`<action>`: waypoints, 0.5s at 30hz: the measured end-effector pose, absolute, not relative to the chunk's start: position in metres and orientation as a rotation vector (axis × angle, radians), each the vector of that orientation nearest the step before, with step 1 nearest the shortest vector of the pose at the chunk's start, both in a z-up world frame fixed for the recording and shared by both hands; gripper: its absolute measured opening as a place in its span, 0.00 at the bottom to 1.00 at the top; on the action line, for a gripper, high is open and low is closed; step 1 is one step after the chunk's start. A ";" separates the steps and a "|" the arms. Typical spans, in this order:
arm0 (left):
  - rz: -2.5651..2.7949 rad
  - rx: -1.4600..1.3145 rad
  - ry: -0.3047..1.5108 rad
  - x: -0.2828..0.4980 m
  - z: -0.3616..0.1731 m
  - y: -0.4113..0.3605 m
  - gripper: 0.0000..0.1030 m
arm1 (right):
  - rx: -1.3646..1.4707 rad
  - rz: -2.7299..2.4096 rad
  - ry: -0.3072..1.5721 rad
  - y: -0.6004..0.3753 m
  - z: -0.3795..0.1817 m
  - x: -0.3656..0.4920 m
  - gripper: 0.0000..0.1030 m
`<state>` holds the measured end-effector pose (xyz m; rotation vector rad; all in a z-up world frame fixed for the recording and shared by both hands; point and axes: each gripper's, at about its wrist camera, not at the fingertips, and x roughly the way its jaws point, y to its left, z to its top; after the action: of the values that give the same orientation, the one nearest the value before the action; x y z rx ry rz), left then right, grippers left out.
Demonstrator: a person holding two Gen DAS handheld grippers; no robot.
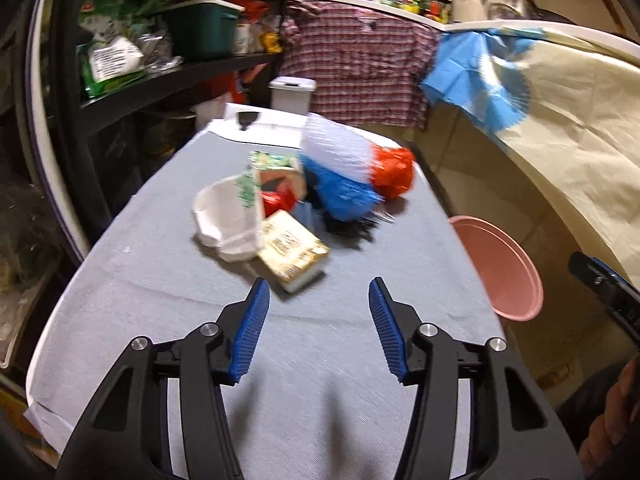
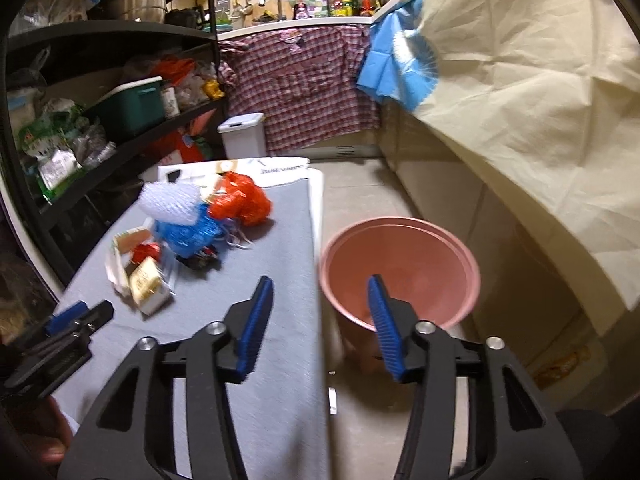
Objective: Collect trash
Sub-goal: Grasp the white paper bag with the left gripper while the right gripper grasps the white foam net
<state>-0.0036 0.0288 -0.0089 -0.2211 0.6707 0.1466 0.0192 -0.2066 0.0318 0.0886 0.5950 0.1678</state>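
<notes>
Left wrist view is smeared by motion, so labels on the trash cannot be read. Largest, a cream sheet (image 2: 540, 100) fills the right of both views, hiding whatever is under it; a blue cloth (image 2: 394, 68) hangs at its upper edge. A dark shelf unit (image 2: 120, 80) runs off the left edge, holding a green bin (image 2: 136, 104) and bags too blurred to name. A plaid cloth (image 2: 300, 84) drapes the far counter.

A grey-covered table (image 1: 320, 360) takes the centre and lower part of the left view, its near end cut off. Beside its right edge, on the floor, stands a pink bucket (image 2: 400, 272); what shows of its inside looks bare, and its base is hidden behind the right gripper.

At frame centre on the table lies the trash pile (image 1: 304, 204): a white foam net (image 1: 336, 152), blue net (image 1: 340, 192), orange bag (image 1: 394, 172), white tray (image 1: 224, 220) and yellow box (image 1: 292, 252), with something black half hidden under the nets.

Left gripper (image 1: 319, 288) is released, nothing between its blue pads, just short of the box. Right gripper (image 2: 320, 284) is likewise released and empty, straddling the table edge and bucket.
</notes>
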 end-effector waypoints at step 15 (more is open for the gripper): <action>0.258 -0.197 0.658 0.049 -0.024 0.068 0.41 | 0.285 0.485 0.696 -0.116 0.022 0.146 0.43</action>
<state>0.0490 0.0682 -0.0245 -0.1969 0.6581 0.2578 0.1459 -0.1159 0.0223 0.2852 0.6961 0.4854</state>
